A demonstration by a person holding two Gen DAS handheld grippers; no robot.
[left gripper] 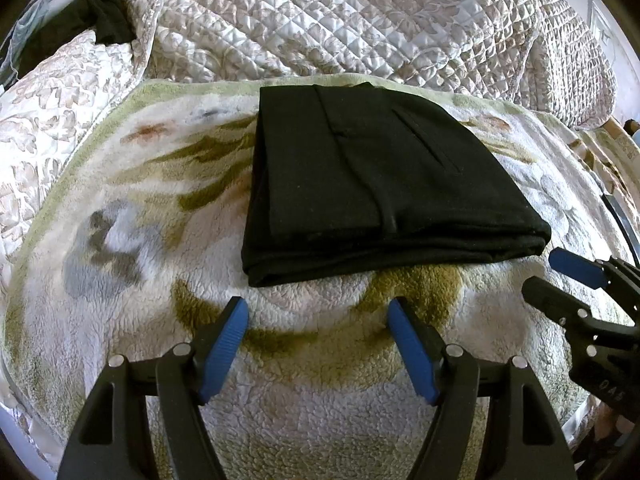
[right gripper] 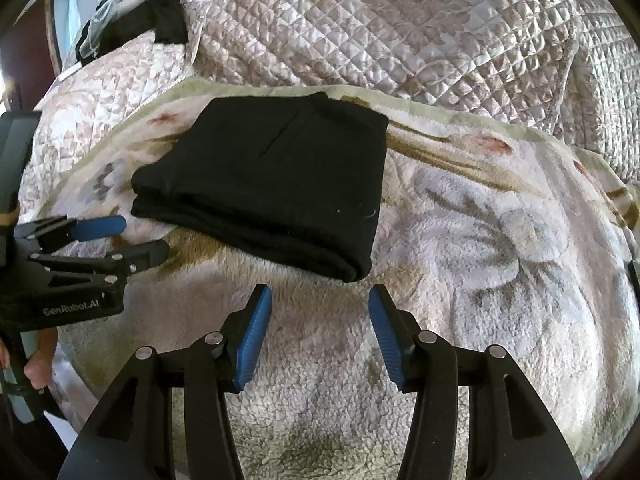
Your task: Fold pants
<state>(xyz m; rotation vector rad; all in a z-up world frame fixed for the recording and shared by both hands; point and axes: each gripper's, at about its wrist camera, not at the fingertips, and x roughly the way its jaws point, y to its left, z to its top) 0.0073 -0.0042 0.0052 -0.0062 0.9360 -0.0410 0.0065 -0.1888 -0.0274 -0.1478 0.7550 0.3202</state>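
The black pants (left gripper: 372,184) lie folded into a thick rectangle on a fleecy floral blanket (left gripper: 132,240); they also show in the right wrist view (right gripper: 276,184). My left gripper (left gripper: 318,308) is open and empty, just short of the pants' near folded edge. My right gripper (right gripper: 320,296) is open and empty, just short of the pants' near right corner. The right gripper shows at the right of the left wrist view (left gripper: 556,276), and the left gripper at the left of the right wrist view (right gripper: 140,236). Neither touches the pants.
A quilted cream bedspread (left gripper: 340,20) rises behind the blanket. A dark garment (left gripper: 108,20) lies at the far left by a pillow (left gripper: 60,80). The blanket (right gripper: 500,240) spreads wide to the right of the pants.
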